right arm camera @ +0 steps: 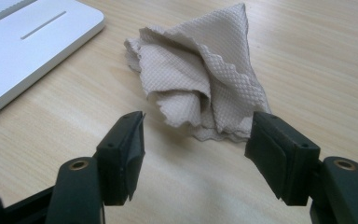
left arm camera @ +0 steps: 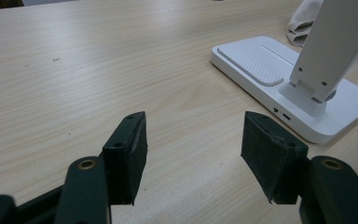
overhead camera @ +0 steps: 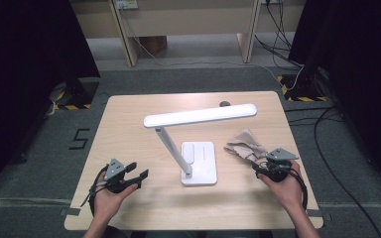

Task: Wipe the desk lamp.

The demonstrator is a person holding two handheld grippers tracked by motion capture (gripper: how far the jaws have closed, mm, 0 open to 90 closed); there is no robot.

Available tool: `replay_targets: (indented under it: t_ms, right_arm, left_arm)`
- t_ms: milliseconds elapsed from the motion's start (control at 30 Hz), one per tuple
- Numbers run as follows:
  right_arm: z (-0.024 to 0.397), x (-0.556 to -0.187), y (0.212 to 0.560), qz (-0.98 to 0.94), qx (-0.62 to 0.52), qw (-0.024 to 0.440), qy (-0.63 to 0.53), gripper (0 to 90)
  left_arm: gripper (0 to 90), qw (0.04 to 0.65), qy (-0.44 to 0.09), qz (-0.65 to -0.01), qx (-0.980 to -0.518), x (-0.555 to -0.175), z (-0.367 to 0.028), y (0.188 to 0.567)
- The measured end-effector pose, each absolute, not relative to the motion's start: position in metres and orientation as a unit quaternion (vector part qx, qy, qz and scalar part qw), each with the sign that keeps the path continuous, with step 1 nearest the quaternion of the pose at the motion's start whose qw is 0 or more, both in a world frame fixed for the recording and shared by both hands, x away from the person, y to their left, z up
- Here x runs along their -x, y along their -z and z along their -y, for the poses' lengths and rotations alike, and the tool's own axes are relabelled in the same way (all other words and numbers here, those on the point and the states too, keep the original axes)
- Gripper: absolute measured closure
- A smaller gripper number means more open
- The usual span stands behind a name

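Right gripper (right arm camera: 193,135) is held wide open, empty, just short of one cloth (right arm camera: 200,79). Left gripper (left arm camera: 193,140) likewise open, empty, near one lamp (overhead camera: 198,163). One table (overhead camera: 129,119) is counted.

I see a crumpled beige cloth (right arm camera: 200,79) with a waffle weave. It lies on the table at my 2 o'clock.

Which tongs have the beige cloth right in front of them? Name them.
The right tongs: open, with the crumpled beige cloth lying just beyond the tips. The left tongs, also open, face bare table beside the white lamp base.
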State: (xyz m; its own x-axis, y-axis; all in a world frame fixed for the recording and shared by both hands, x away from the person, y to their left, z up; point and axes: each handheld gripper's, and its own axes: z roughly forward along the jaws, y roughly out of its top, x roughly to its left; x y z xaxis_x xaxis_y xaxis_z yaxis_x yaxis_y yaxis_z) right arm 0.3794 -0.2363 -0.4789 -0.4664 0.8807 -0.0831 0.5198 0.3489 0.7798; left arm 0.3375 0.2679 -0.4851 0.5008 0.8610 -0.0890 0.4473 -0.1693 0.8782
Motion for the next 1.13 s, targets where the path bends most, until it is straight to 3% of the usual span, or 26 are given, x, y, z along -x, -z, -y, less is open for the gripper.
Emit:
replay_targets:
  t_ms: [500, 800, 1133]
  right_arm:
    - [0.262, -0.349, 0.486, -0.757, -0.471, 0.263, -0.369, 45.3]
    - [0.281, -0.333, 0.494, -0.714, -0.493, 0.298, -0.398, 49.9]
    - [0.276, -0.334, 0.499, -0.709, -0.484, 0.315, -0.404, 46.1]
  left_arm:
    - [40.4, 0.444, -0.24, -0.475, -0.721, -0.336, -0.285, 0.501]
    - [41.0, 0.431, -0.255, -0.47, -0.727, -0.338, -0.282, 0.513]
    - [40.8, 0.435, -0.253, -0.452, -0.736, -0.337, -0.279, 0.515]
